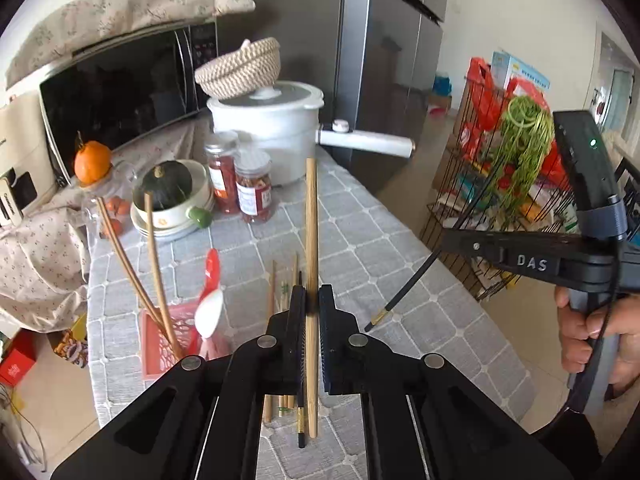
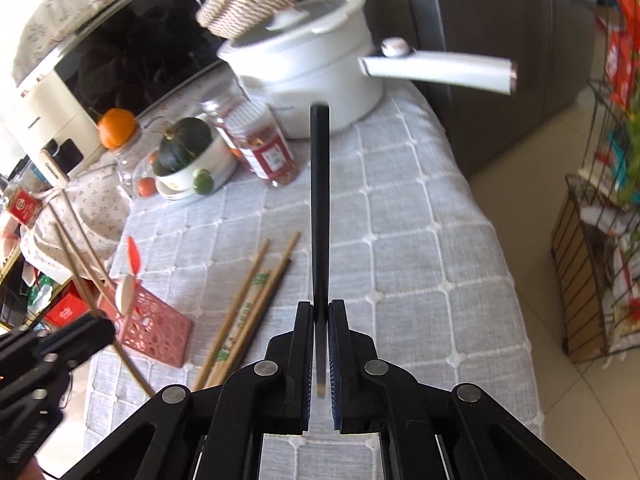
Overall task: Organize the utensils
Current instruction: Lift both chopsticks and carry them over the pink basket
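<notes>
Left gripper (image 1: pixel 311 300) pinched tight on a long pale wooden chopstick (image 1: pixel 311 216), tip raised toward the far end of the table; beside it between the pads, apparently, a thin black chopstick end with a gold band (image 1: pixel 301 428). Right gripper (image 2: pixel 320 312) likewise pressed together on a long black chopstick (image 2: pixel 319 200), pointing far, over the grey checked tablecloth (image 2: pixel 420 240).

Below and to the left, near the table edge: a pink perforated plastic basket (image 1: pixel 154 344), already with two brown wooden chopsticks (image 1: pixel 154 256) leaning in it, plus a white spoon with a red handle (image 1: pixel 209 312). On the cloth, just right of the basket, a loose bundle of bamboo chopsticks (image 2: pixel 248 312) not yet collected.

Probably the step in hand: carrying both held sticks to the basket. Better to go one gripper at a time, tilting the stick more upright, lowering the near end into a free corner, letting go only once the end rests on the bottom. Worth keeping away from the leaning chopsticks and the spoon, since a light basket at the edge may tip easily.

Farther back: two clear jars with red contents (image 1: pixel 240 184), a white pot with a long handle (image 1: pixel 276 124).
</notes>
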`<state>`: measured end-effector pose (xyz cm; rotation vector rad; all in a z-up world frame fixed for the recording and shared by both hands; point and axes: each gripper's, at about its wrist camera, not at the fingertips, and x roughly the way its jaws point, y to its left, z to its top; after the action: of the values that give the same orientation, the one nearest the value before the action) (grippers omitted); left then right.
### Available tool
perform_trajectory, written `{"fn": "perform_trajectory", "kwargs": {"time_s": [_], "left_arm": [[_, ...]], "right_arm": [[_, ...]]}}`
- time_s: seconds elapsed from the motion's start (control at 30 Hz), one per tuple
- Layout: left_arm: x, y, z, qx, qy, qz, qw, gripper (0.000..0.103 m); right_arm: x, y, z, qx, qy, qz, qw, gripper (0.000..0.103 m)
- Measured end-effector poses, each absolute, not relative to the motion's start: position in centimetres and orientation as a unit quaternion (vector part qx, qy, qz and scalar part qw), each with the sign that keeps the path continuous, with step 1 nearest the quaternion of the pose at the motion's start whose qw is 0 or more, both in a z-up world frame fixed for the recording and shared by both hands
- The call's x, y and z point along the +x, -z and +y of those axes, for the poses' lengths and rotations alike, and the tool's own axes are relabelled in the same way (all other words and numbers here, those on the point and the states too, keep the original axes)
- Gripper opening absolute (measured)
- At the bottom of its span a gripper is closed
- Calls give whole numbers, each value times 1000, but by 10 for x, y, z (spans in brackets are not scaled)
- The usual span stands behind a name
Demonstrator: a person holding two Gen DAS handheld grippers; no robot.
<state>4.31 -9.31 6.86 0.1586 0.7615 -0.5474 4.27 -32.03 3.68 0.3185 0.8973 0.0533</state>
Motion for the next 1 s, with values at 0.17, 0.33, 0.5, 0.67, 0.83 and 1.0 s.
{"fn": "perform_trajectory", "kwargs": {"time_s": [0.17, 0.33, 0.5, 0.67, 0.83, 1.0], "left_arm": [[34, -100, -50, 29, 252, 307, 917, 6], [39, -113, -7, -35, 237, 234, 942, 6], [48, -113, 15, -52, 204, 203, 956, 6], [58, -104, 29, -58, 181, 184, 964, 6], [70, -86, 36, -61, 167, 179, 968, 6], [77, -67, 30, -50, 161, 175, 970, 6]], "right_arm": [[44, -57, -303, 138, -38, 401, 905, 4], [45, -71, -286, 131, -61, 381, 913, 4], [45, -79, -264, 123, -85, 373, 916, 4], [44, -81, -244, 115, -105, 368, 917, 4], [48, -77, -231, 110, -114, 372, 915, 4], [51, -71, -228, 112, -114, 380, 911, 4]]}}
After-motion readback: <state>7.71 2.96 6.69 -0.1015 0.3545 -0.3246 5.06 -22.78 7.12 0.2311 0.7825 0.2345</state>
